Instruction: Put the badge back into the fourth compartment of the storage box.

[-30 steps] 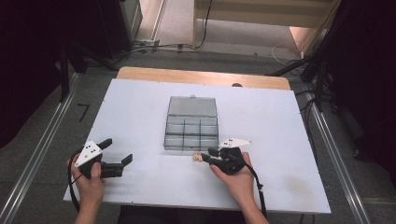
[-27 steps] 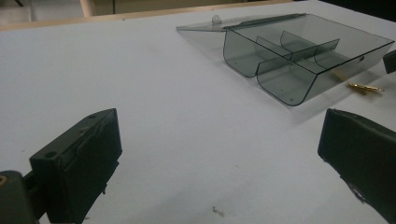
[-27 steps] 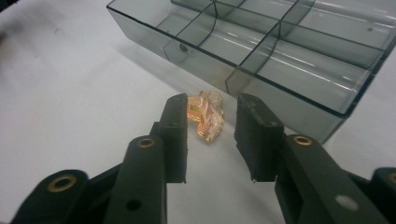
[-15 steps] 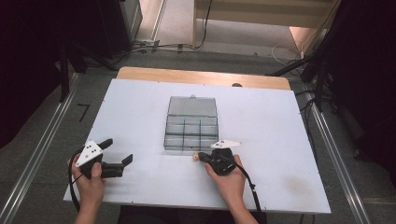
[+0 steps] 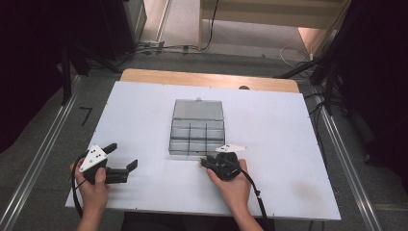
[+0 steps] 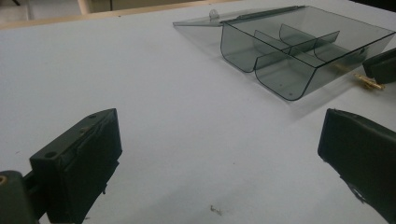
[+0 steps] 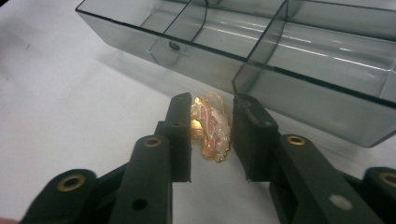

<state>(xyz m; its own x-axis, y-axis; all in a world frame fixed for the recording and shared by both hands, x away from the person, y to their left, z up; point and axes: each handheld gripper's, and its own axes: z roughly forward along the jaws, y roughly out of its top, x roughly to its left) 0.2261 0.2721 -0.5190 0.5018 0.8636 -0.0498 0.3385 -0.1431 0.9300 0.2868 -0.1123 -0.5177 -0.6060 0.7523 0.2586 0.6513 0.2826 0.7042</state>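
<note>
A smoky clear organizer box (image 5: 197, 137) stands mid-table with its lid (image 5: 198, 109) laid open flat behind it; its compartments (image 7: 280, 56) look empty. A small gold crinkled piece (image 7: 212, 126) lies on the table just before the box's front wall. My right gripper (image 7: 212, 105) straddles it. Its jaws have just been opening: one pad is close against the piece, the other stands clear. In the high view the right gripper (image 5: 202, 162) points left at the box's near edge. My left gripper (image 5: 122, 155) rests open at front left, nothing between its jaws (image 6: 217, 130).
The white tabletop (image 5: 144, 110) has free room on both sides of the box (image 6: 299, 51). From the left gripper view, the gold piece (image 6: 369, 84) and a right jaw tip (image 6: 383, 65) show beside the box. Cables and metal rails run on the floor around the table.
My right hand has shifted slightly left along the box's front edge and turned a little. The left hand and gripper have stayed put.
</note>
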